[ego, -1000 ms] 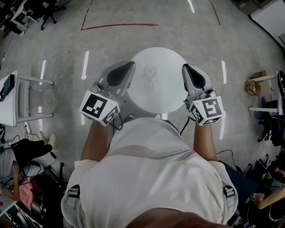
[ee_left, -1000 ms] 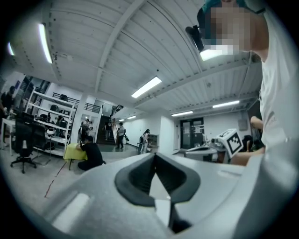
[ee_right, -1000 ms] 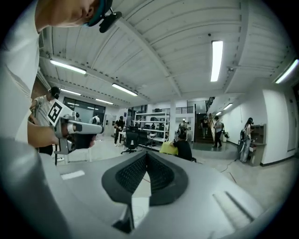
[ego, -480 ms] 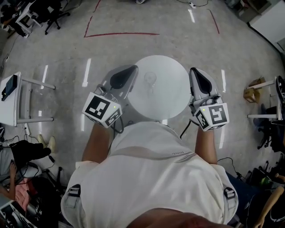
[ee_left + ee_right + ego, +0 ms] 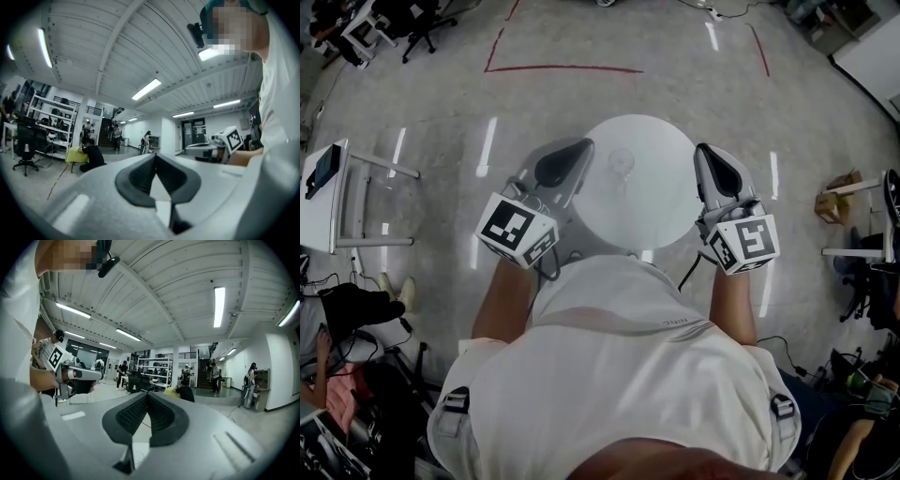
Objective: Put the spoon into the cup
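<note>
A small round white table (image 5: 661,202) stands in front of me. On it a clear cup (image 5: 622,160) sits left of centre; a faint thin shape runs from it toward me, too dim to tell whether it is the spoon. My left gripper (image 5: 579,147) hovers at the table's left rim, its jaws shut with nothing between them (image 5: 155,157). My right gripper (image 5: 705,152) hovers at the right rim, also shut and empty (image 5: 147,394). Both point level, away from me, on either side of the cup and apart from it. Each gripper view shows the other gripper to its side.
Red tape lines (image 5: 562,67) mark the grey floor beyond the table. A white side table (image 5: 323,202) stands at the left, a metal-legged stand (image 5: 858,230) and a cardboard box (image 5: 831,185) at the right. Office chairs and people fill the corners.
Both grippers have risen slightly beside the table, jaws staying shut. The cup has not moved.
</note>
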